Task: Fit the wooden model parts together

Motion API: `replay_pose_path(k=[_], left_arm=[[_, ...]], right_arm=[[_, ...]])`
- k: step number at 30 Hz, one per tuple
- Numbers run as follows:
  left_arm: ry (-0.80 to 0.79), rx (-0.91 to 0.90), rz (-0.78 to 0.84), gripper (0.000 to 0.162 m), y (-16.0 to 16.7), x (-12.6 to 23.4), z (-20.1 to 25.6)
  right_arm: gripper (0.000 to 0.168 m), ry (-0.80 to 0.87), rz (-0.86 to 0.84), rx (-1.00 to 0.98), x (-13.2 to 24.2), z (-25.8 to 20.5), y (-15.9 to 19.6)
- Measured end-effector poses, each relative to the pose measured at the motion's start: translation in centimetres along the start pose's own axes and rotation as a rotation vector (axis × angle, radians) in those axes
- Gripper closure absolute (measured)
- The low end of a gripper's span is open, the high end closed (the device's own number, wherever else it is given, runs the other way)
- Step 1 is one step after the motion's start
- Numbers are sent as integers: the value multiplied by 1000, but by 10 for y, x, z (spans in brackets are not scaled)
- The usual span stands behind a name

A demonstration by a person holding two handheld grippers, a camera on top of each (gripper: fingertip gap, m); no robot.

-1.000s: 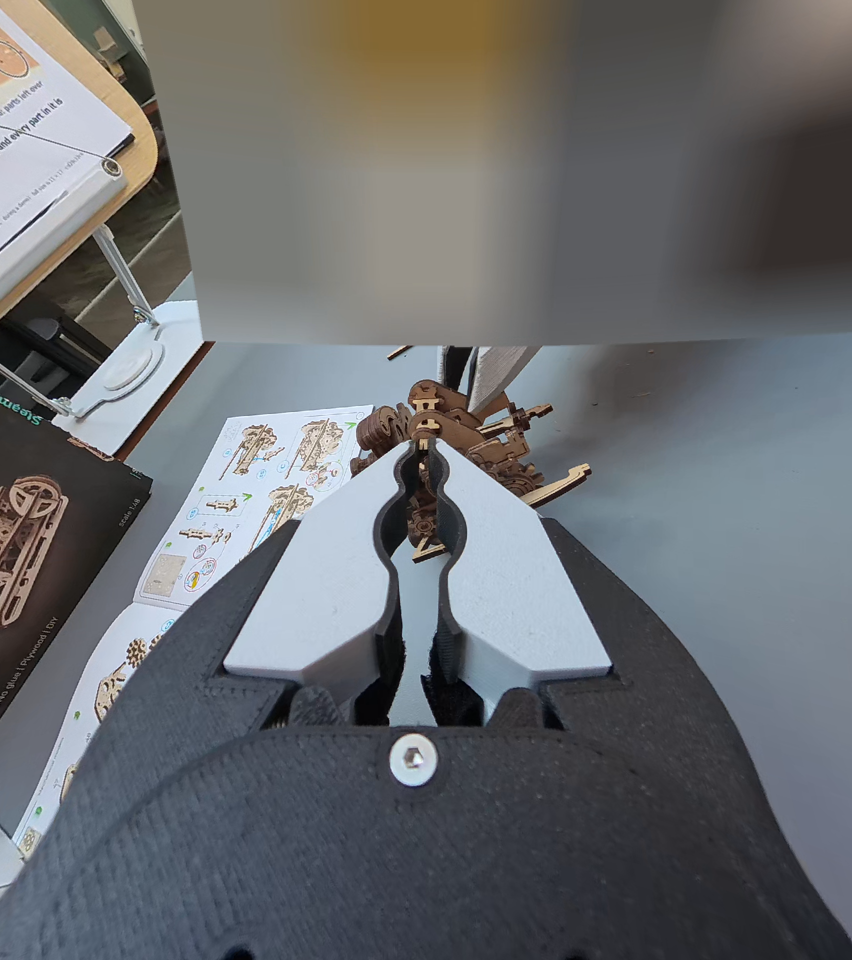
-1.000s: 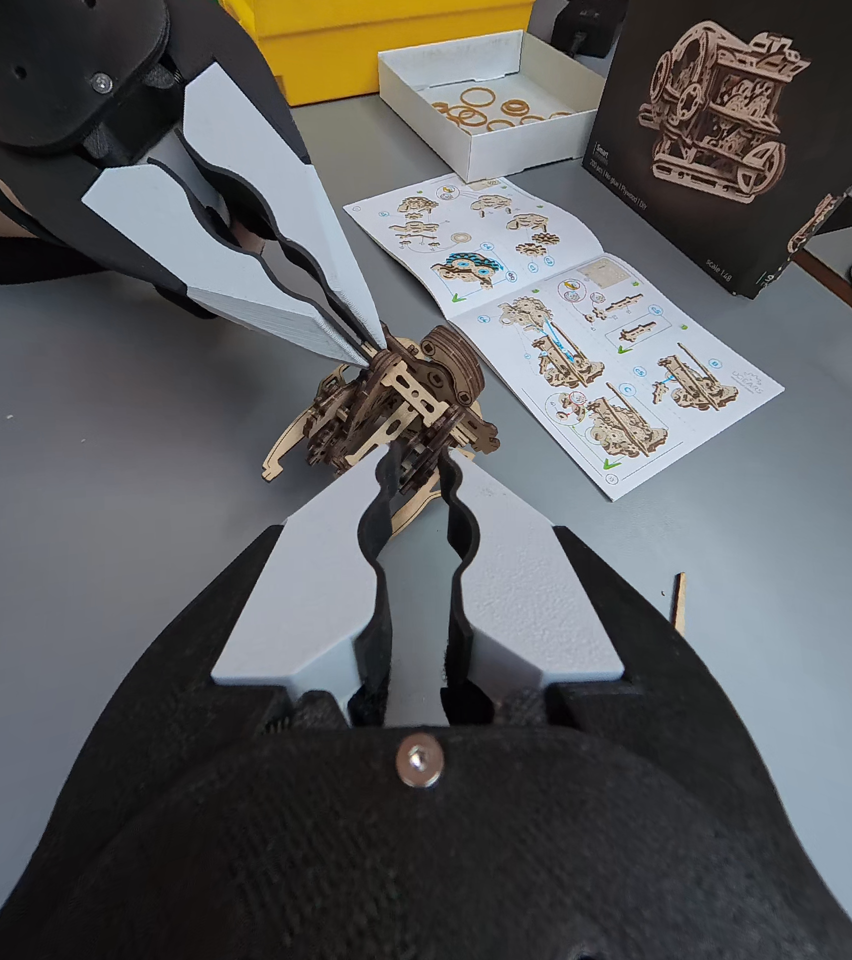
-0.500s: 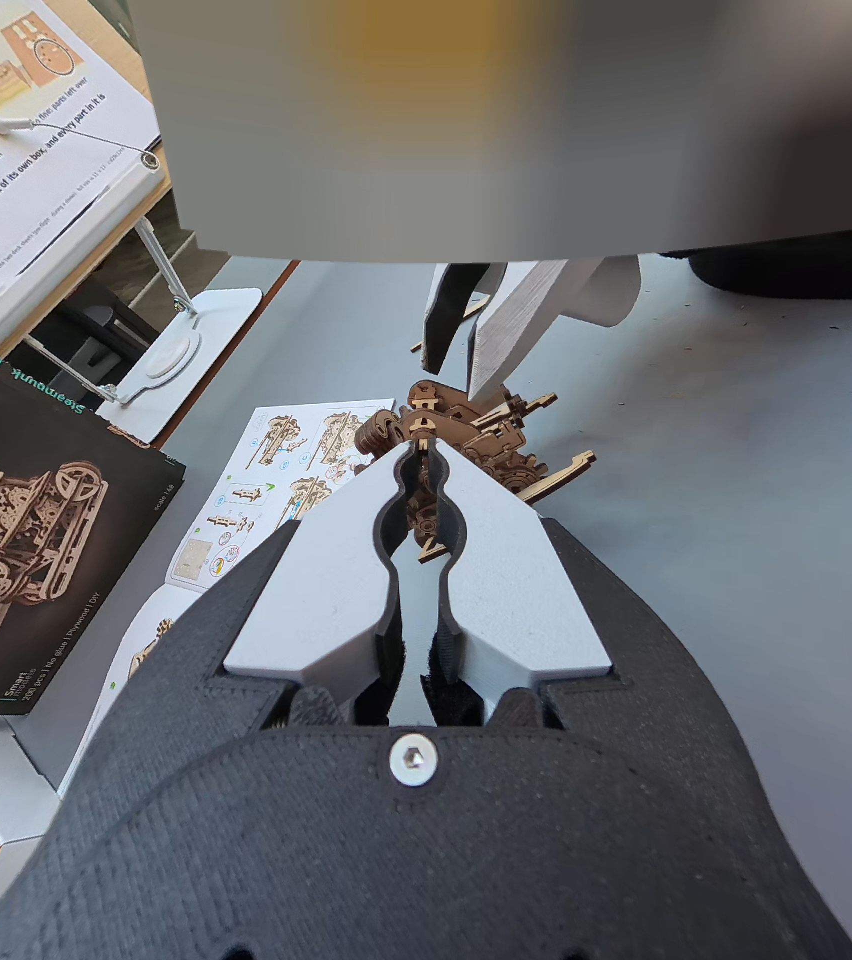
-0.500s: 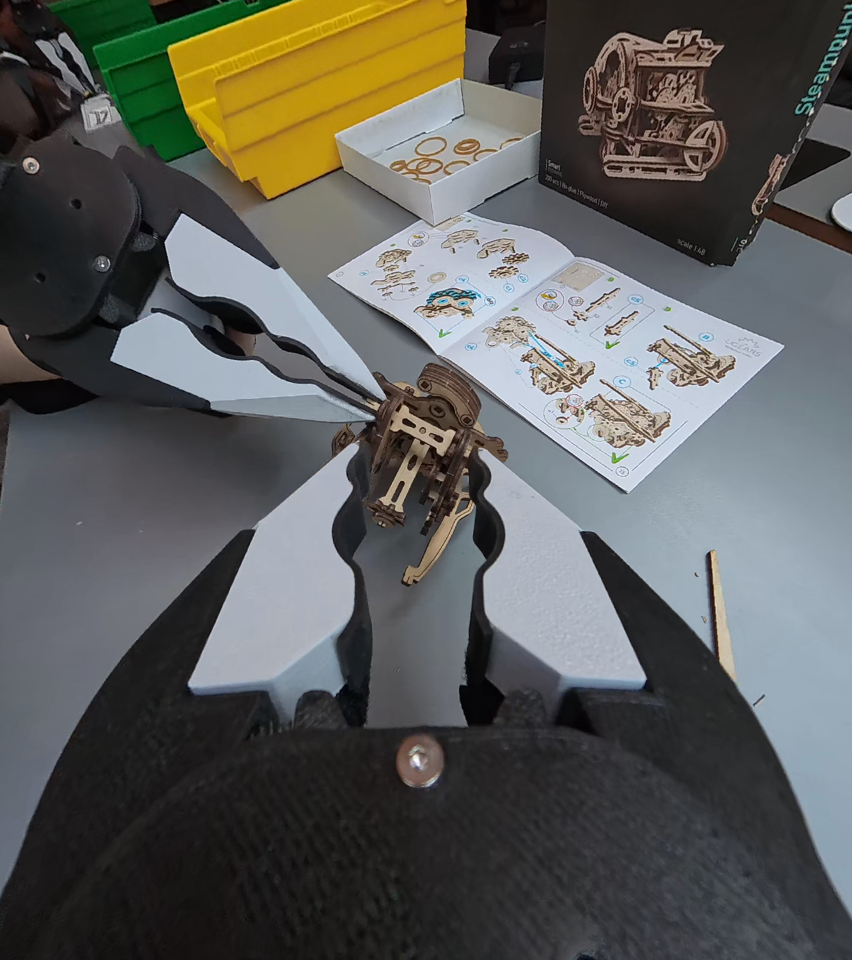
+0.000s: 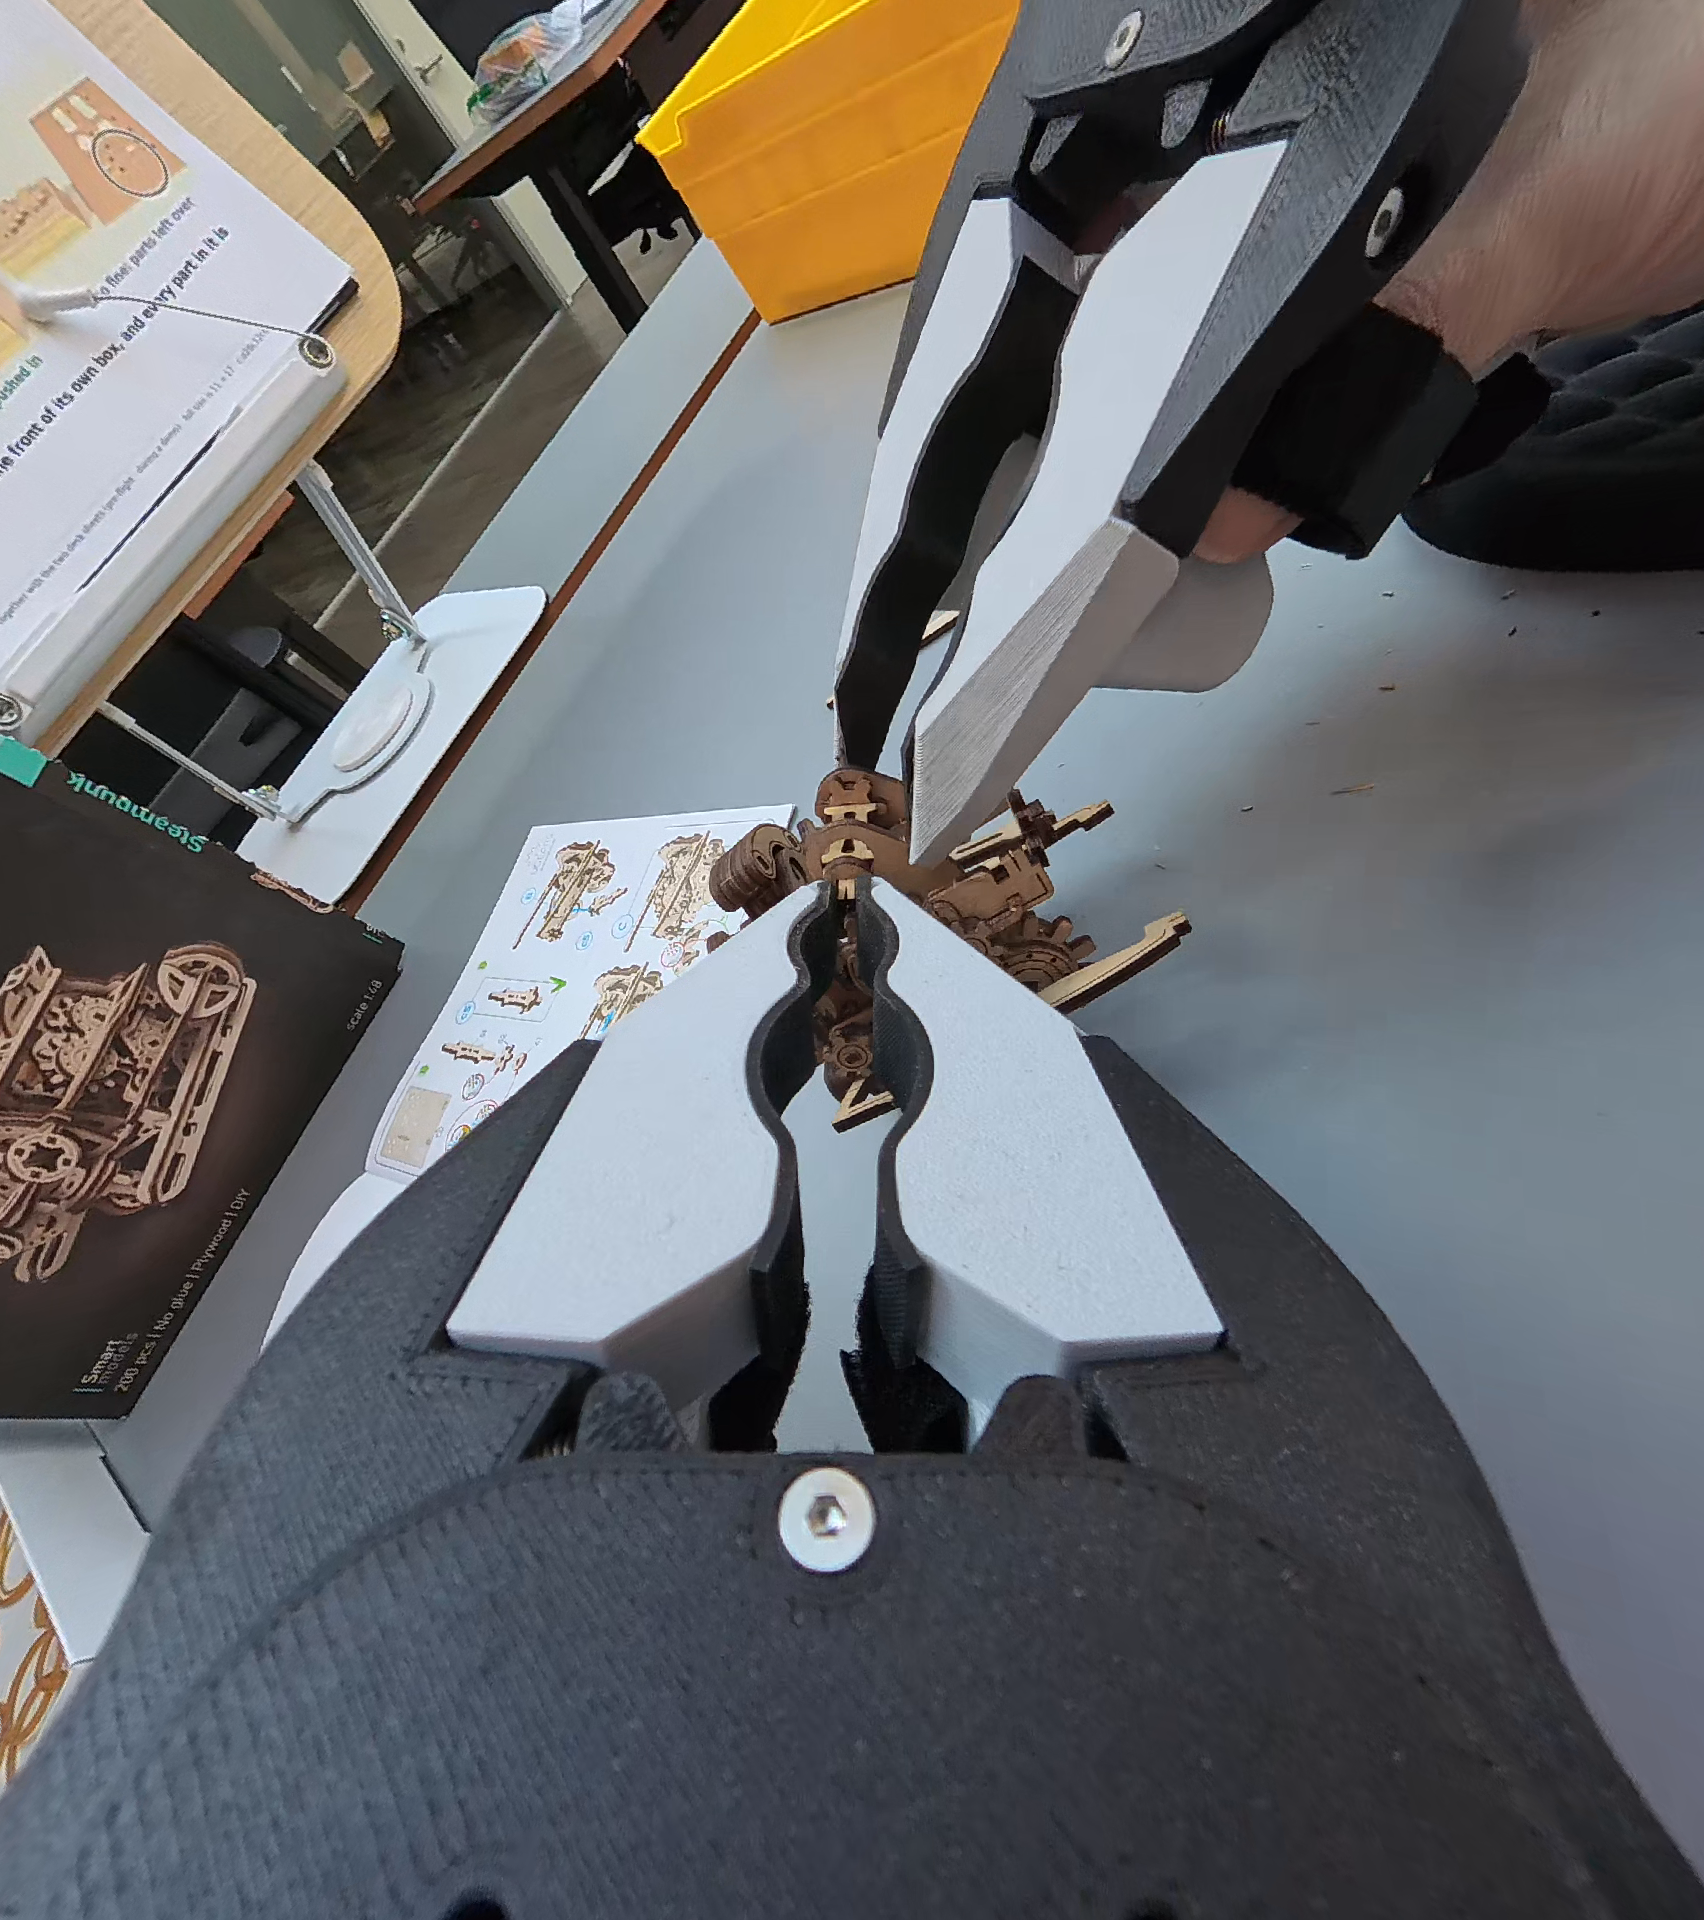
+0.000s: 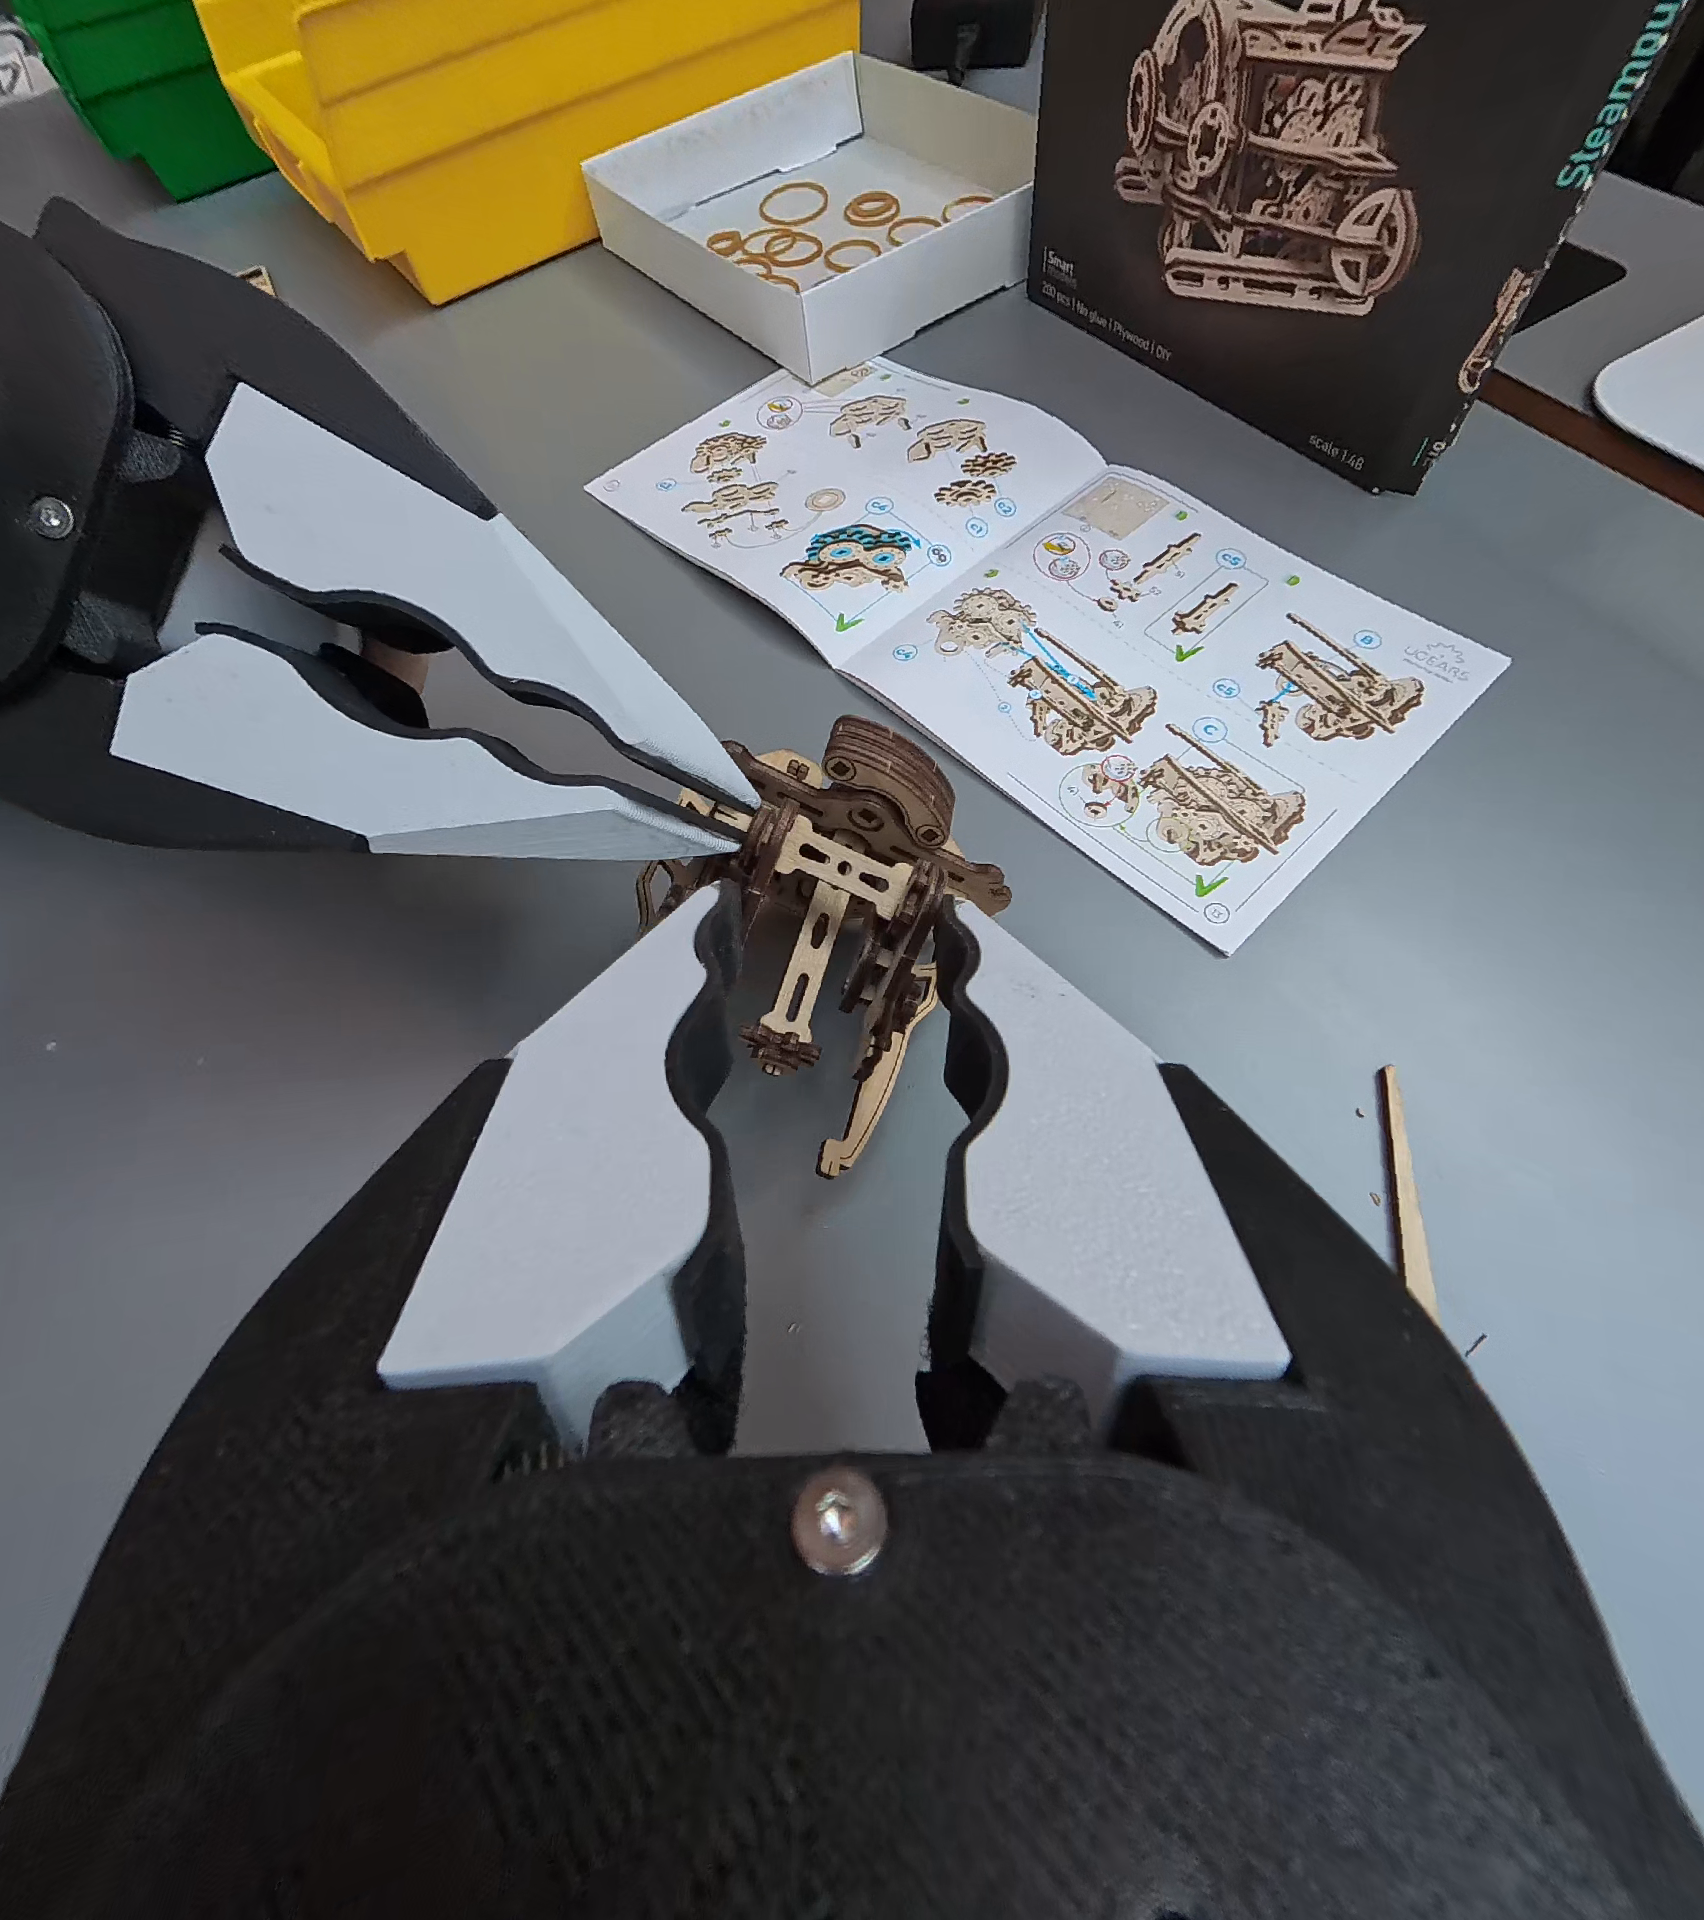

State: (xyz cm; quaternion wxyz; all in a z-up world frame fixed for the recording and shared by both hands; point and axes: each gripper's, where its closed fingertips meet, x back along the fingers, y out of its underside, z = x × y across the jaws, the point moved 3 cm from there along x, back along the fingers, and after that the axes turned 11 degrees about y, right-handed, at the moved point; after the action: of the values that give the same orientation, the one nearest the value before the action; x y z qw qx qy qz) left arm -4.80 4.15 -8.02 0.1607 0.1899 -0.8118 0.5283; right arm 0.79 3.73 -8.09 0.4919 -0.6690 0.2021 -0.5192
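Left tongs (image 5: 846, 894): tips pinched on a thin tab at the model's end, gap almost nil. In the right wrist view, reaching in from the left (image 6: 739, 821), tips meeting the frame's upper left corner.

Right tongs (image 6: 832, 925): spread wide, straddling the model's width, inner pads against or just beside its sides; firm grip or mere cradle not clear. In the left wrist view, coming down from above (image 5: 889, 800), tips at the top of the model.

Model (image 6: 827, 883): dark-and-pale plywood assembly, held between both tongs, apparently just above the tabletop (image 6: 204, 1039). Lying dead ahead of the right tongs, long axis roughly along their fingers, pale curved leg pointing back toward the camera. Left tongs crossing that axis from the side; likely the nearer for any pressing of the tab, by judgement only.

Tabletop: flat grey, lightly littered with wood crumbs. Thin wooden strip (image 6: 1404, 1195) to the right. Open booklet (image 6: 1035, 623) beyond the model; dark kit box (image 6: 1295, 208) standing behind; white tray of rings (image 6: 806, 301); yellow bin (image 6: 515, 135); green bin (image 6: 152, 114).

Room: document stand (image 5: 100, 364) at the left, desks behind.
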Motion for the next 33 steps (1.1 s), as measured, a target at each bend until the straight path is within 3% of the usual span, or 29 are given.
replay_pose_path(k=[7, 11, 21, 25, 33], left_arm=[[0, 17, 5, 160, -1, -2, 1], [23, 41, 17, 143, -1, 1, -1], [294, 288, 292, 134, -7, 25, -23], [397, 406, 262, 129, 10, 21, -30], [362, 246, 238, 132, 5, 11, -22]], right_arm=[[135, 6, -8, 30, -2, 1, 3], [135, 2, 0, 87, -2, 3, 5], [135, -47, 73, 336, -3, 2, 10], [134, -77, 95, 328, -4, 4, 11], [133, -110, 93, 268, -5, 5, 10]])
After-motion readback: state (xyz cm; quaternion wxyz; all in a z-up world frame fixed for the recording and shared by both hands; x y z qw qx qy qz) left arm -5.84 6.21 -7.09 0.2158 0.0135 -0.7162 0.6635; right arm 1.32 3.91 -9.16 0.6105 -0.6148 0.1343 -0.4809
